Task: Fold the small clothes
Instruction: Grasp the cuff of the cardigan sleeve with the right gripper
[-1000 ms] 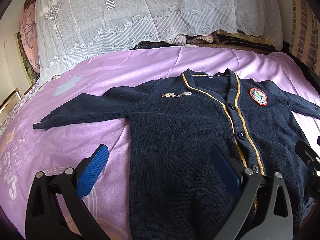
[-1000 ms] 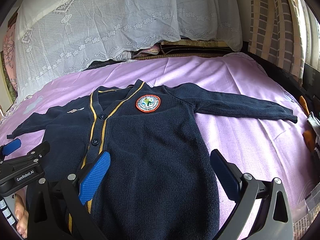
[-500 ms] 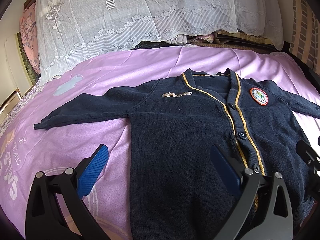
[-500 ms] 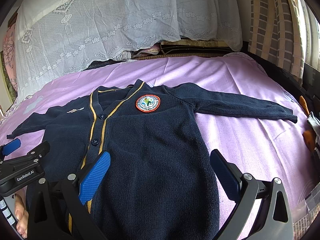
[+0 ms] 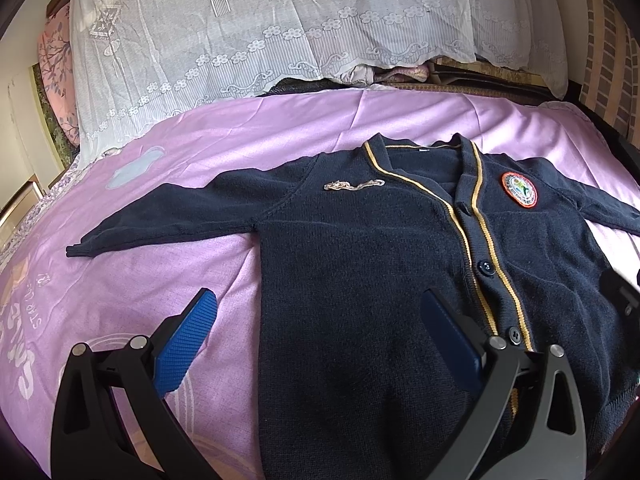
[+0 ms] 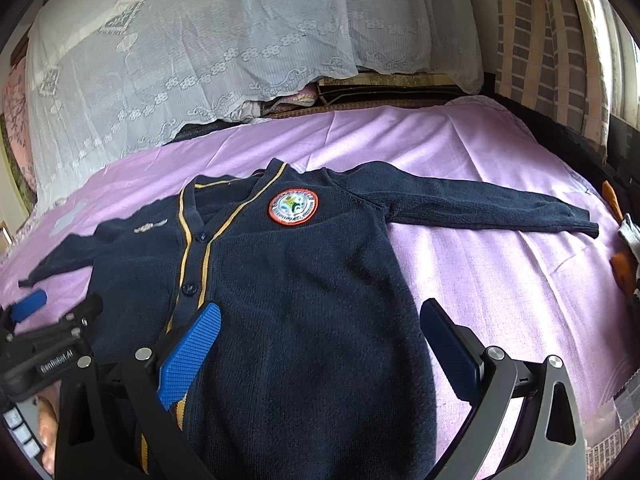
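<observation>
Both the left gripper [image 5: 318, 328] and right gripper [image 6: 320, 332] hover spread above the flat cardigan [image 5: 360, 280].

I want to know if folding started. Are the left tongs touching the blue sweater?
Cannot tell. The left wrist view shows the left tongs open above the sweater, gripping nothing, but whether the dark fingertip brushes the knit isn't plain.

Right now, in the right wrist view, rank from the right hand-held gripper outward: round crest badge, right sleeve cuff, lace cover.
From the right hand-held gripper:
1. Round crest badge, ahead, on the cardigan's chest.
2. Right sleeve cuff, far right.
3. Lace cover, at the back.
</observation>
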Available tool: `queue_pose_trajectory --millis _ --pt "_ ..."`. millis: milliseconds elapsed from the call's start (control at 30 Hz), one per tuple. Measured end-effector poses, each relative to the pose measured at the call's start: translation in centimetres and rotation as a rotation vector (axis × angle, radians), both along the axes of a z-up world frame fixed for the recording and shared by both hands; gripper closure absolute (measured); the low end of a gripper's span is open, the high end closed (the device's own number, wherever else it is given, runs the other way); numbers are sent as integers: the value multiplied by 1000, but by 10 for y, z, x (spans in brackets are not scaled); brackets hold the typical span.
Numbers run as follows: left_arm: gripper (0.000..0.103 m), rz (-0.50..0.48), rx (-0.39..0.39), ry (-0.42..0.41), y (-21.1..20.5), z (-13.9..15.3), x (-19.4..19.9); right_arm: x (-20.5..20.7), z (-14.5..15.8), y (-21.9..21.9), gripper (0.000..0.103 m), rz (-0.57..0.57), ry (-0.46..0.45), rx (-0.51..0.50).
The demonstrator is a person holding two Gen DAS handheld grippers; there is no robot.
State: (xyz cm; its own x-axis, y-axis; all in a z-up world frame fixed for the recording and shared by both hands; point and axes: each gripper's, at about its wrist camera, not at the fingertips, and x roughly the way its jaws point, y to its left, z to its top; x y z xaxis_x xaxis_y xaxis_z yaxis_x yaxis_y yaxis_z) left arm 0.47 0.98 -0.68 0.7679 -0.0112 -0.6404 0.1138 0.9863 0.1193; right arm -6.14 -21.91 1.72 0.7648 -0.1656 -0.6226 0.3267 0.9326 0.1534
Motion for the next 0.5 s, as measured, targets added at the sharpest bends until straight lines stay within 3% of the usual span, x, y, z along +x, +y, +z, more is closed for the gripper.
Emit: queue_pose_trajectory --millis 133,267,400,500 --pt "4 -17 3 32 -4 0 4 5 17 -34 3 -55 -9 97" --pt "4 -91 -43 121 -19 10 17 15 32 -91 3 -153 -22 227" --pt "4 -178 -53 155 -57 34 33 21 21 -156 3 -304 -29 396" --pt "4 -212 0 105 -96 48 41 18 4 -199 3 -447 -10 423"
